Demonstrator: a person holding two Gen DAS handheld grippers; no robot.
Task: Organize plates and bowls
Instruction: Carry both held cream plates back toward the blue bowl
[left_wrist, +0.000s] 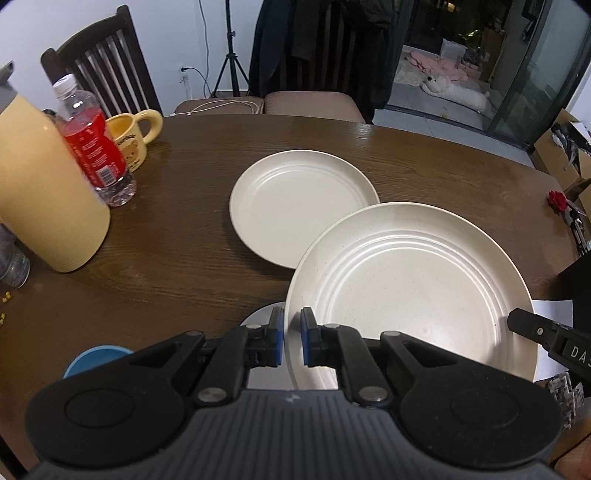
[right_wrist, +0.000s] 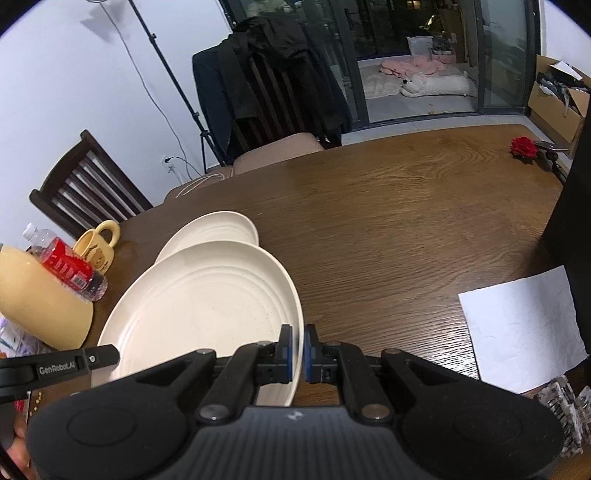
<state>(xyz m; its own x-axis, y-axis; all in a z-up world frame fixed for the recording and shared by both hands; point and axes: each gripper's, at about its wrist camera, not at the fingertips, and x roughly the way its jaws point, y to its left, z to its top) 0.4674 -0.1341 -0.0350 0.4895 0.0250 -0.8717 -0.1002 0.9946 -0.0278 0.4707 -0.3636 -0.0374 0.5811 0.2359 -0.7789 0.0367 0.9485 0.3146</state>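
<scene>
Grippers left (left_wrist: 292, 332) and right (right_wrist: 298, 347) both clamp opposite rims of the large cream plate (left_wrist: 410, 291), sharing its weight above the wooden table (left_wrist: 177, 258), seemingly to stack it onto the smaller plate (left_wrist: 295, 206) beyond.

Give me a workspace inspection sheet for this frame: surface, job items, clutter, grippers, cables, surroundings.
Surface: dark wooden table, wood grain visible.
Job's things: large cream plate held above the table by opposite rims; second cream plate flat on the table beyond it; blue bowl, mostly hidden.
Clutter: yellow jug, red-label bottle, yellow bear mug, white paper, red flower.
Grippers: left gripper shut on the large plate's rim; right gripper shut on the opposite rim.
Cables: white cable on a chair seat; a cord plugged into the wall socket.
Surroundings: wooden chair, tripod, dark coat on a chair, glass door.
</scene>
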